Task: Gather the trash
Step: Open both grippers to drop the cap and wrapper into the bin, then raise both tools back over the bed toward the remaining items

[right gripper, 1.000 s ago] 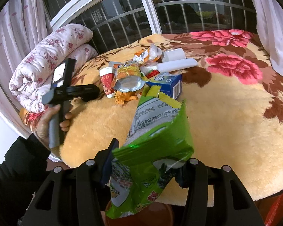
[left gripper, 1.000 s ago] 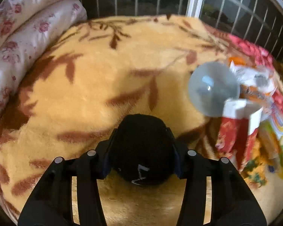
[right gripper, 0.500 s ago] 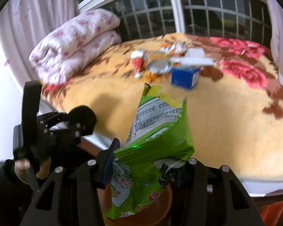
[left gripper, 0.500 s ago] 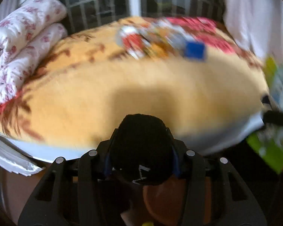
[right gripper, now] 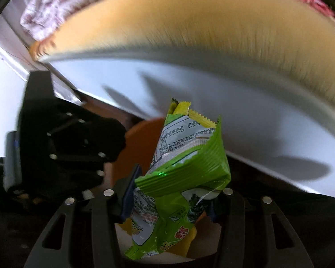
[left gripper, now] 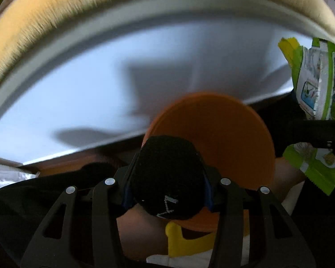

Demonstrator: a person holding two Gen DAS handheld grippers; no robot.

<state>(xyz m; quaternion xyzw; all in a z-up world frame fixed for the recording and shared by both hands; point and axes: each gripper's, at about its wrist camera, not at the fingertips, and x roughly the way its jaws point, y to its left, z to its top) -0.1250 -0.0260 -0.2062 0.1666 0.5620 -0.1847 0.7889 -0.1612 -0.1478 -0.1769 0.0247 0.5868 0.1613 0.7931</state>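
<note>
My left gripper is shut on a black, fuzzy round thing with a small white mark, held just over an orange bin. A yellow piece lies in the bin. My right gripper is shut on a crumpled green snack bag, which stands up between the fingers above the same orange bin. Both grippers point steeply down. The right wrist view has the left gripper close at the left. The left wrist view has the green bag at the right edge.
The bed's white side rises right behind the bin, topped by the yellow plush blanket. A rolled floral quilt lies on the bed at the far left. The floor around the bin is dark.
Both grippers have come down from over the bed to beside its edge, above the orange bin. The trash pile on the blanket has left both views. Each grip is unchanged.
</note>
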